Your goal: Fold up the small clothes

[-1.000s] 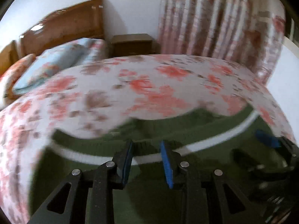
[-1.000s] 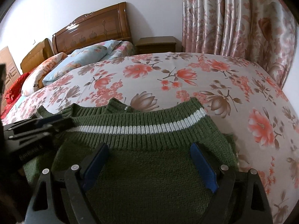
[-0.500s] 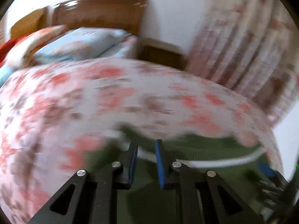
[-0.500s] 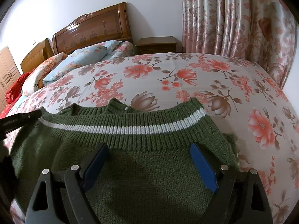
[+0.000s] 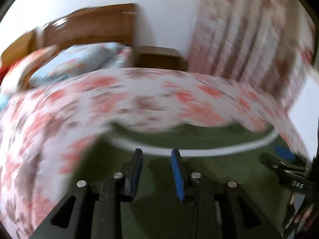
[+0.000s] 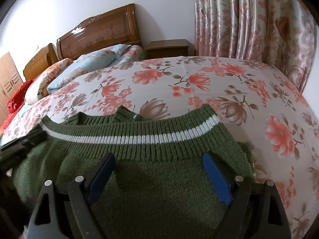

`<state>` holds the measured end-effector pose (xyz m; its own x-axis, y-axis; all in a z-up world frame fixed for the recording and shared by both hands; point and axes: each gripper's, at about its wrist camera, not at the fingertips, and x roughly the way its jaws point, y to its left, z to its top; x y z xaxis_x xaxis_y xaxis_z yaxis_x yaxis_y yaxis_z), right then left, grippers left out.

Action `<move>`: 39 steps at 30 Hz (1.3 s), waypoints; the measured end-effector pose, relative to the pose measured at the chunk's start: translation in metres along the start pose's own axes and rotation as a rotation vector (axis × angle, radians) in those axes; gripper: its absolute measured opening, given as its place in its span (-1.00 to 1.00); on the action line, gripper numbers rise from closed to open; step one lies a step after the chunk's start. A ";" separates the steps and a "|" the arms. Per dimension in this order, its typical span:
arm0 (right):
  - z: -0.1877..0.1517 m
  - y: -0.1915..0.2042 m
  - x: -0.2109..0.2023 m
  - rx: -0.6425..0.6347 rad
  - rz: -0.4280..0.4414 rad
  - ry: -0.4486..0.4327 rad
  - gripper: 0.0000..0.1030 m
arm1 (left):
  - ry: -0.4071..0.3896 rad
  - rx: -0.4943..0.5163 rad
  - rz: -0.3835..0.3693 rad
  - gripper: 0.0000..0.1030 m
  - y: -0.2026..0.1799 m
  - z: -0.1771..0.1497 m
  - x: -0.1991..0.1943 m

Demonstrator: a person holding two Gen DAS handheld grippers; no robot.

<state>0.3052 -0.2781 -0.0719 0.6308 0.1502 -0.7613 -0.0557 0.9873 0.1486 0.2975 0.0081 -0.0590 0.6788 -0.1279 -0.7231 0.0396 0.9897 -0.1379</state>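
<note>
A dark green knitted sweater (image 6: 151,179) with a white-striped ribbed hem lies flat on the flower-print bedsheet (image 6: 179,85). The right tool (image 6: 159,171) hovers wide apart over the sweater's middle. The left tool (image 5: 156,171), jaws narrow and just reopening, grips nothing at the sweater's left side.

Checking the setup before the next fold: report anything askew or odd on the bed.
Nothing is damaged or spilled. The green sweater lies on the floral bedspread with its white-striped hem slightly curved, and knit bunches up behind that hem at the left, not flat.
</note>
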 end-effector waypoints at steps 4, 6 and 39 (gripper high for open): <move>0.000 0.001 0.000 -0.006 -0.005 0.000 1.00 | -0.007 -0.231 -0.163 -0.67 0.074 -0.009 -0.007; 0.000 0.001 0.000 -0.007 -0.007 0.000 1.00 | -0.008 -0.230 -0.122 -0.67 0.071 -0.006 -0.012; -0.015 0.044 -0.028 -0.102 -0.010 -0.093 1.00 | 0.009 0.020 0.010 -0.53 0.010 -0.009 0.018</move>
<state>0.2738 -0.2380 -0.0539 0.7004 0.1401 -0.6998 -0.1248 0.9895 0.0731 0.3036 0.0154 -0.0796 0.6724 -0.1184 -0.7307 0.0478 0.9920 -0.1168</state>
